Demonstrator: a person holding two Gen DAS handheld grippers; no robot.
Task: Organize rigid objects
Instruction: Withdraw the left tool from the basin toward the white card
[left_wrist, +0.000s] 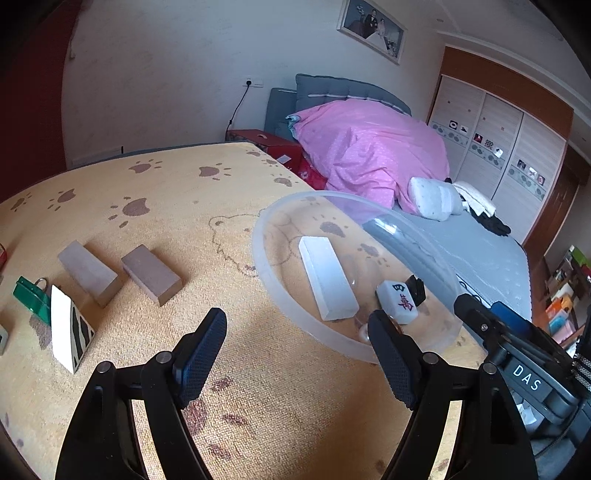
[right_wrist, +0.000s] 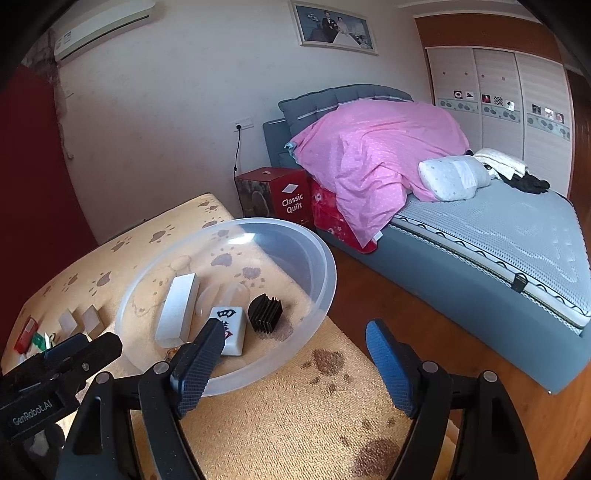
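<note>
A: Landmark is the clear bowl (left_wrist: 354, 273), sitting on the paw-print cloth (left_wrist: 177, 206) near its edge. We count three sorted items inside: a white bar (left_wrist: 327, 282), a mahjong tile (left_wrist: 399, 301) and a black ribbed block (right_wrist: 265, 313). We judge the bowl is the collection pt, since loose pcs lie outside it.

B: Agreed. Outside, well left of the bowl: two brown blocks (left_wrist: 88, 271) (left_wrist: 151, 273) side by side, a white striped piece (left_wrist: 70, 328) standing on edge, a green item (left_wrist: 31, 297) w/ a metal ring. Grippers?

A: Left gripper (left_wrist: 297, 356) spread wide, nothing between the fingers, hovering just off the bowl's near rim. Right gripper (right_wrist: 295, 363) likewise wide and empty, near the bowl's right side. We read both as between picks.

B: Obscured items?

A: Left wrist view: the ribbed block is mostly behind the tile; a small pale round thing at the bowl's near wall is cut off by a finger (left_wrist: 391, 354), cannot ID. Right wrist view: a finger (right_wrist: 199, 365) covers the tile's lower corner, and the left-side pcs are tiny. A red item (right_wrist: 25, 334) far left of the bowl is unreadable. Faint clear shapes in the bowl's middle: unclear whether objects or glare.
</note>
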